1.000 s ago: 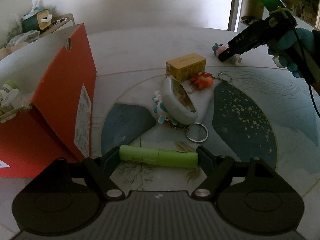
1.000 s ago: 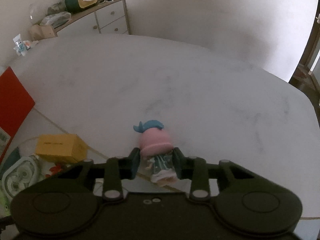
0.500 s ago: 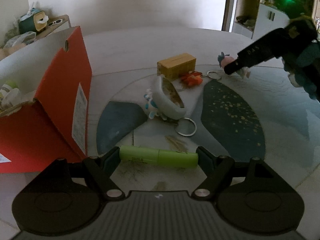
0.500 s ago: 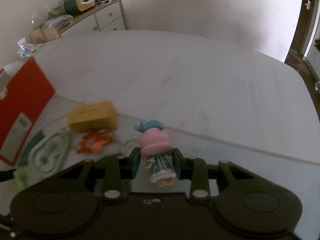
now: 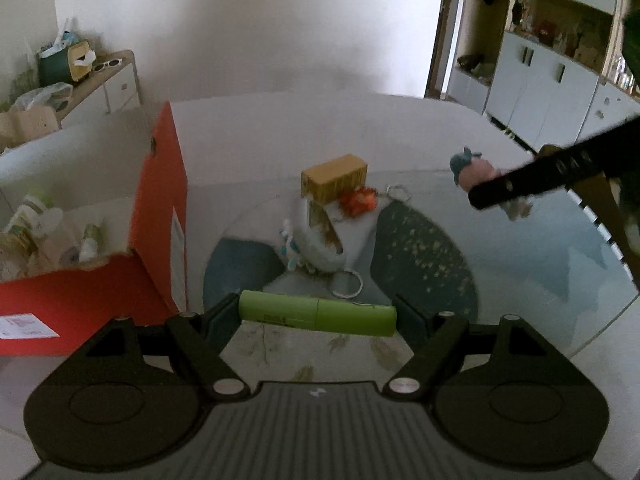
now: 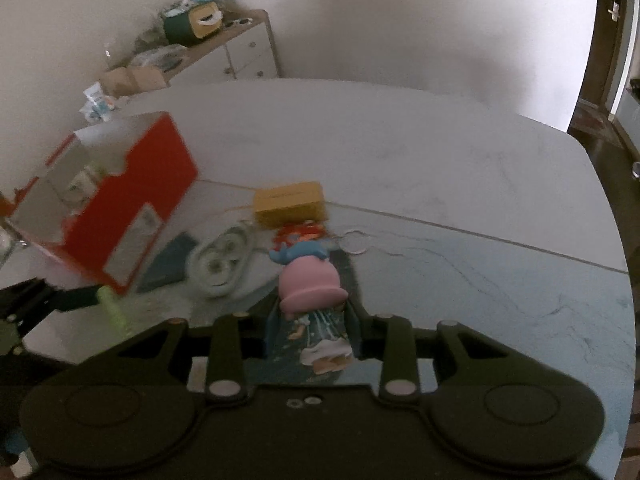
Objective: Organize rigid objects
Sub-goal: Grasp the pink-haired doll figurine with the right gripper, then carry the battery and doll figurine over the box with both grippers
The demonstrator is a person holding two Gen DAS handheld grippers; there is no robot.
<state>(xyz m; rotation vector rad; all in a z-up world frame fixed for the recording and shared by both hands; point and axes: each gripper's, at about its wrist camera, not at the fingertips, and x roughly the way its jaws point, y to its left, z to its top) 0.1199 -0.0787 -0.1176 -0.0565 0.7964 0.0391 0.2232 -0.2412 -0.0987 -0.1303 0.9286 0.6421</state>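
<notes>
My left gripper [image 5: 318,314] is shut end to end on a green tube [image 5: 316,313], held crosswise above the table, just right of the red box [image 5: 160,216]. In the right wrist view my right gripper [image 6: 312,318] is shut on a small figurine [image 6: 310,284] with a pink hat and blue hair, lifted off the table. That figurine [image 5: 474,170] and the right gripper's black fingers [image 5: 520,184] show at the right of the left wrist view. The green tube [image 6: 114,306] and the left gripper appear at the lower left of the right wrist view.
On the glass-topped round table [image 5: 520,264] lie a yellow box [image 5: 334,178], an orange toy [image 5: 358,200], a pale oval case [image 5: 320,236] and key rings [image 5: 347,284]. The open red box holds bottles [image 5: 28,220]. A cluttered sideboard [image 6: 224,52] stands by the wall.
The right gripper has carried the figurine up off the table's far side and towards the red box. The left gripper has risen with the green tube still held.
</notes>
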